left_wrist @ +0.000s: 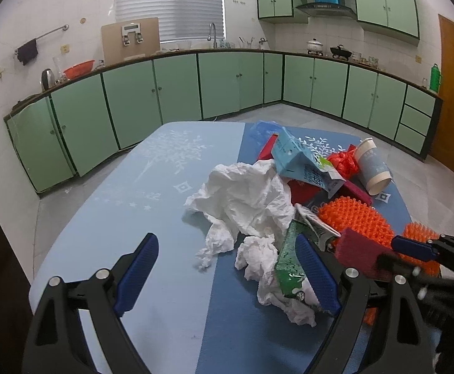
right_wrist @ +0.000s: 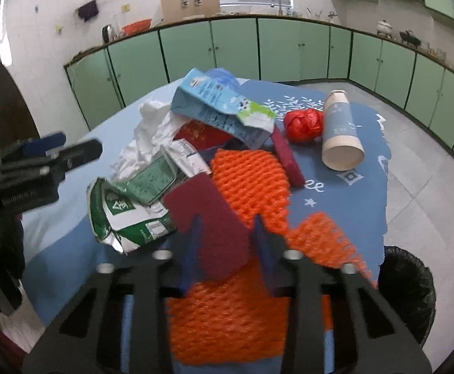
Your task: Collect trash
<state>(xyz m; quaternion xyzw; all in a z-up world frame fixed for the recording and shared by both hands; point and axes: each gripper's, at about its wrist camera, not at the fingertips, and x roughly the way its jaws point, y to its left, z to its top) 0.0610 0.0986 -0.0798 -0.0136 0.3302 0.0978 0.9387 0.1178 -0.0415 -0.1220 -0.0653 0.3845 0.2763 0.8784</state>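
Note:
A pile of trash lies on the blue table: crumpled white paper, a blue milk carton, a crushed green carton, orange foam netting, a red bag ball and a paper cup. My right gripper is shut on a maroon scouring pad and holds it above the netting; the pad also shows in the left wrist view. My left gripper is open over the table, its right finger beside the green carton.
A bin lined with a black bag stands on the floor right of the table. Green cabinets line the walls behind. A second maroon pad lies by the netting.

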